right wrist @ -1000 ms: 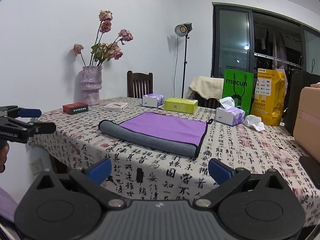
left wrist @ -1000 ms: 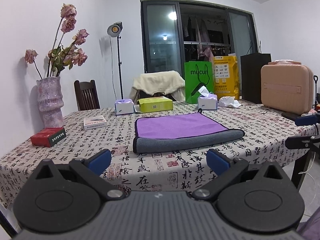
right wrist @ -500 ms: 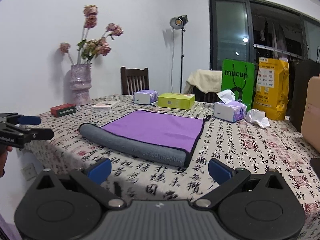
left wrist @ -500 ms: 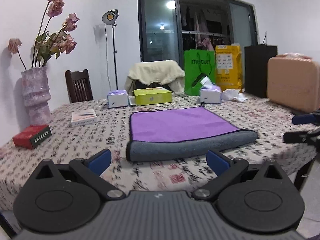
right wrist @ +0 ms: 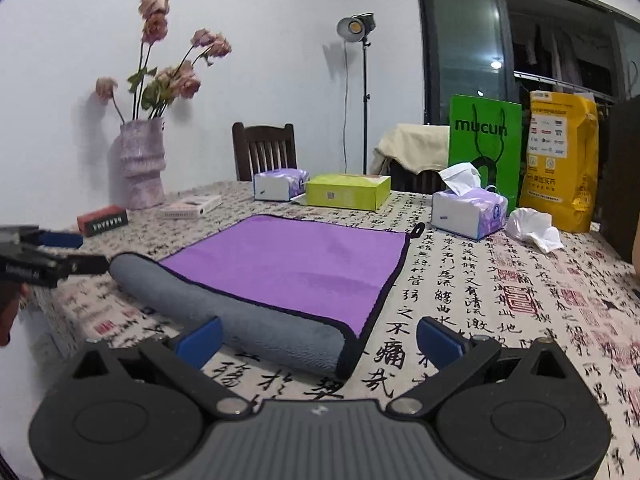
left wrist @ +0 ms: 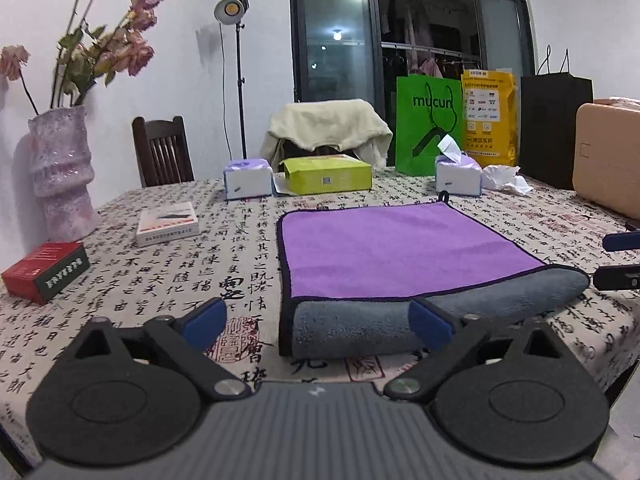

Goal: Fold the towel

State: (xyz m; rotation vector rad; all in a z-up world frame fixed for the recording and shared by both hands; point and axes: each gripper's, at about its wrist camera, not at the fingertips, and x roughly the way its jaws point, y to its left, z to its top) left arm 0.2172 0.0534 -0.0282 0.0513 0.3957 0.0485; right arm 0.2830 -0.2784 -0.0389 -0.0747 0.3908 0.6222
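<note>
both grippers sit low at the near table edge, aimed level across it. the left gripper (left wrist: 316,322) is spread wide and empty, with the towel's (left wrist: 396,248) grey rolled fold just ahead between its tips. the right gripper (right wrist: 318,338) is likewise wide apart at the fold's other corner. tissue packs (right wrist: 470,210) and a green box (right wrist: 347,190) lie beyond.

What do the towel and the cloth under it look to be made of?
The towel looks like plush microfibre: matte purple face, fuzzy grey back at the rolled near edge, dark stitched border. The tablecloth seems a thin woven or printed fabric, flat and matte, draping over the table edge; exact fibre unclear.
</note>
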